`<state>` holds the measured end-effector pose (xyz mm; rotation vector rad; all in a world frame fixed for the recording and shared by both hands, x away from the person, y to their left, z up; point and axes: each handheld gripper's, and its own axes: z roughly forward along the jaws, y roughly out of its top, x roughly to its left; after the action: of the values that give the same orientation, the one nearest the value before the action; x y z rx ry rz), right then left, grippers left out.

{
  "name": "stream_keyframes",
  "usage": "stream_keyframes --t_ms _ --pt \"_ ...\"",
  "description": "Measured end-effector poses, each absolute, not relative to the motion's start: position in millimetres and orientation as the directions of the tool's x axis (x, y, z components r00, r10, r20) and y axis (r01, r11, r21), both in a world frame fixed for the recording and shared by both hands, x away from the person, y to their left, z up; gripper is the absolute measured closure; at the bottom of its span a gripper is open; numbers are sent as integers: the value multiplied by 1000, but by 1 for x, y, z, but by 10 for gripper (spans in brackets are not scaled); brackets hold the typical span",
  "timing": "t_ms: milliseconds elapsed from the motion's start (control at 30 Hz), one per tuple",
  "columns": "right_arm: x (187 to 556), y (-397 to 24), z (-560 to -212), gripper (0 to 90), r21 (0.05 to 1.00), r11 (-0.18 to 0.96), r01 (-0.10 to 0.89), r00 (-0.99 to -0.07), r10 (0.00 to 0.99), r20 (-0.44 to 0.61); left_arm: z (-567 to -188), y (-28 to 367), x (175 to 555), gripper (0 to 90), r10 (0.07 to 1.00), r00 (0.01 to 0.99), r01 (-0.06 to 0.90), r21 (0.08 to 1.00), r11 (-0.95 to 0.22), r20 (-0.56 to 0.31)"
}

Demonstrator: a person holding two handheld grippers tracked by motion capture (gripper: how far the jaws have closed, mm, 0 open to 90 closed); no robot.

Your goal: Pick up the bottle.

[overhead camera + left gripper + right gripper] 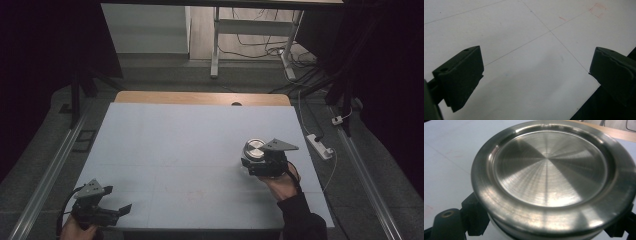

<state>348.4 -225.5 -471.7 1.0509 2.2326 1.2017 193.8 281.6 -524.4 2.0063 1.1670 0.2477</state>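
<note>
While the left gripper (107, 214) sits low in the bottom left of the high view with its jaws spread wide over bare table (190, 140) and nothing between them, the right gripper (250, 161) at centre right is clamped tight on a round jar with a brushed steel lid (549, 177), its jaws pinching the body just under the rim. So the pick-up looks done, the jar seems just clear of the surface, and what's left, I'd judge, is carrying it and setting it down.
</note>
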Motion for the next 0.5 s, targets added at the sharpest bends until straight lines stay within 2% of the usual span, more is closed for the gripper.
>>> stream_keyframes --t_ms 500 --pt "333 -191 -470 142 832 388 397 -725 688 25 -524 282 194 2 803 557 651 712 -263 -212"
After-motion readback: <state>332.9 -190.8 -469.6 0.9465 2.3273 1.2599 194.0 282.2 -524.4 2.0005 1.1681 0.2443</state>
